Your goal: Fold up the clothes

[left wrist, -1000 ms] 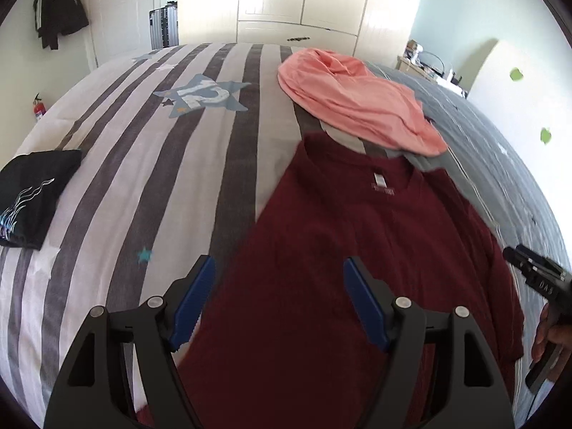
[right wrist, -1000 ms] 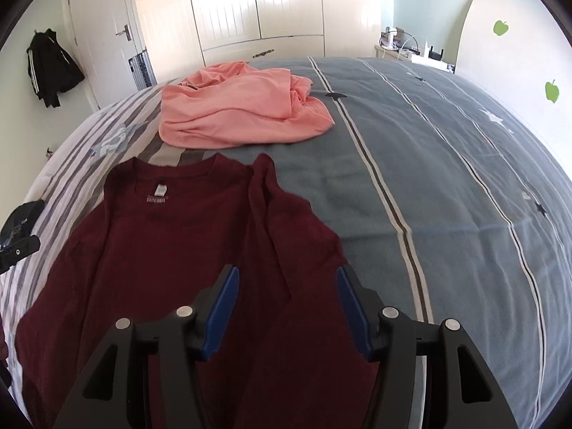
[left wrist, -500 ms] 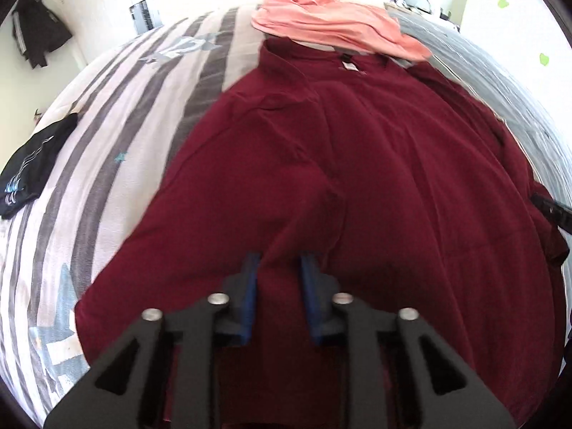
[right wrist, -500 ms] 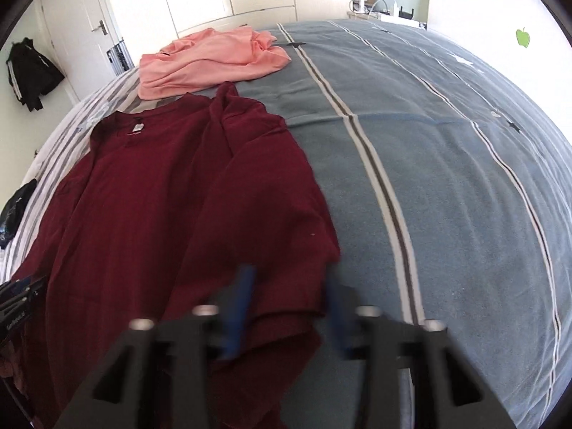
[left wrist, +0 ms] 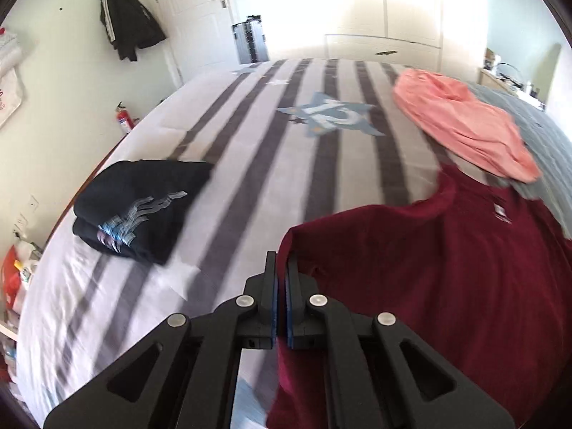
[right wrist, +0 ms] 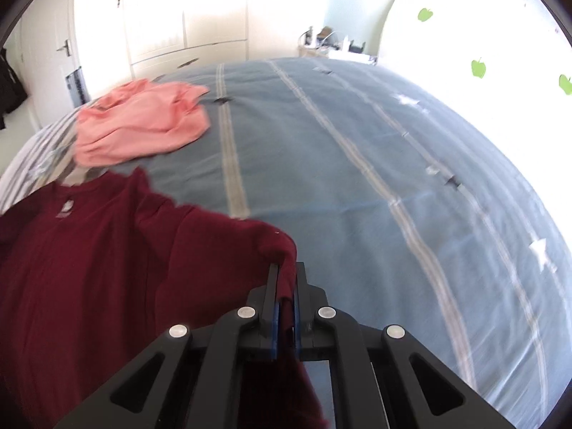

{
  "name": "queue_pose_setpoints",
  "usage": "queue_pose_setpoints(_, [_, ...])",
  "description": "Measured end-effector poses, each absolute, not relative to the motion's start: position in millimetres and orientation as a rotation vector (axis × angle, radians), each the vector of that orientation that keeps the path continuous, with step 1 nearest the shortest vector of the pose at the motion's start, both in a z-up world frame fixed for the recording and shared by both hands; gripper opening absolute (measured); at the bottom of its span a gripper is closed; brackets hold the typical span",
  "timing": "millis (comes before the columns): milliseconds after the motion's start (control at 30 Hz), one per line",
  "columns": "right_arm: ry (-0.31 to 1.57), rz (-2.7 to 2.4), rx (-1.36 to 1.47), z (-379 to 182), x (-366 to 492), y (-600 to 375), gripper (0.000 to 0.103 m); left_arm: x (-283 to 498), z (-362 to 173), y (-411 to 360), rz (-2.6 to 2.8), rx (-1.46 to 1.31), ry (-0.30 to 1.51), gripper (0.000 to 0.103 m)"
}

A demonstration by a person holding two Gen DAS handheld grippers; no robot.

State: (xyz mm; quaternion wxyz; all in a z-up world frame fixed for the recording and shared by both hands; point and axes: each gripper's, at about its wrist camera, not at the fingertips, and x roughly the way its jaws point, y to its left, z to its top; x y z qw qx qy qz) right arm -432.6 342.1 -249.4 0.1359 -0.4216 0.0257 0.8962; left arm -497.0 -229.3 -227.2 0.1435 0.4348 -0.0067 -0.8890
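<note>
White cupboard doors [left wrist: 386,10] are standing at the far end of the room; a big bed [left wrist: 250,164] is filling most of both views, with grey and white stripes on one side and blue-grey cloth [right wrist: 357,178] on the other. On the bed a dark red shirt [left wrist: 447,268] is lying with its neck hole and little white label pointing away toward the cupboards; its long way is running from the grippers up toward the far end of the bed. The left gripper [left wrist: 281,268] is pinching the shirt's left edge, with its jaws squeezed tight on the red cloth; the right gripper [right wrist: 285,279] is pinching the shirt's right edge the same way, with a fold of red cloth sticking up between its jaws. Both pinched edges are lifting a bit off the bed. Just past the shirt's neck a pink top [right wrist: 143,125] is lying in a crumpled heap; a folded black shirt [left wrist: 139,207] with a pale print is sitting well apart on the striped side. A black jacket [left wrist: 125,18] is hanging on the wall near a door [left wrist: 193,18].
</note>
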Motion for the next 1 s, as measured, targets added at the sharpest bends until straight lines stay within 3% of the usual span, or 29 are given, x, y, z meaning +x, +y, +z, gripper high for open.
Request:
queue_pose_setpoints(200, [-0.05,2.479,-1.375,-281.2,-482.0,378.1,0.005,-527.9,-257.0,-285.0,-2.364,1.364,-0.005,0.007])
queue_pose_setpoints(333, [0.021,2.423,-1.389,-289.1,-483.5,389.4,0.006,-517.2,-250.4,-290.7,-2.434,1.34,0.047,0.008])
queue_pose_setpoints(500, [0.079,2.432,-1.241,-248.8,-465.2,388.5,0.019,-518.8,-246.1,-259.0,-2.614,1.356,-0.001,0.016])
queue_pose_setpoints(567, [0.067,2.538,-1.226,-237.4,-467.9,367.1,0.035,-526.1,-246.2,-242.5,-2.675,1.367,0.016,0.024])
queue_pose_setpoints(633, [0.077,2.637,-1.239,-233.9,-474.2,345.9,0.041,-536.4,-248.9,-232.3,-2.693,1.378,0.056,0.031])
queue_pose_setpoints(833, [0.005,2.699,-1.368,-272.7,-514.4,300.0,0.042,-565.6,-272.0,-225.4,-2.651,1.436,0.121,0.045])
queue_pose_setpoints(1000, [0.083,2.622,-1.506,-314.5,-531.2,313.3,0.043,-576.3,-301.6,-224.4,-2.613,1.554,0.078,0.047])
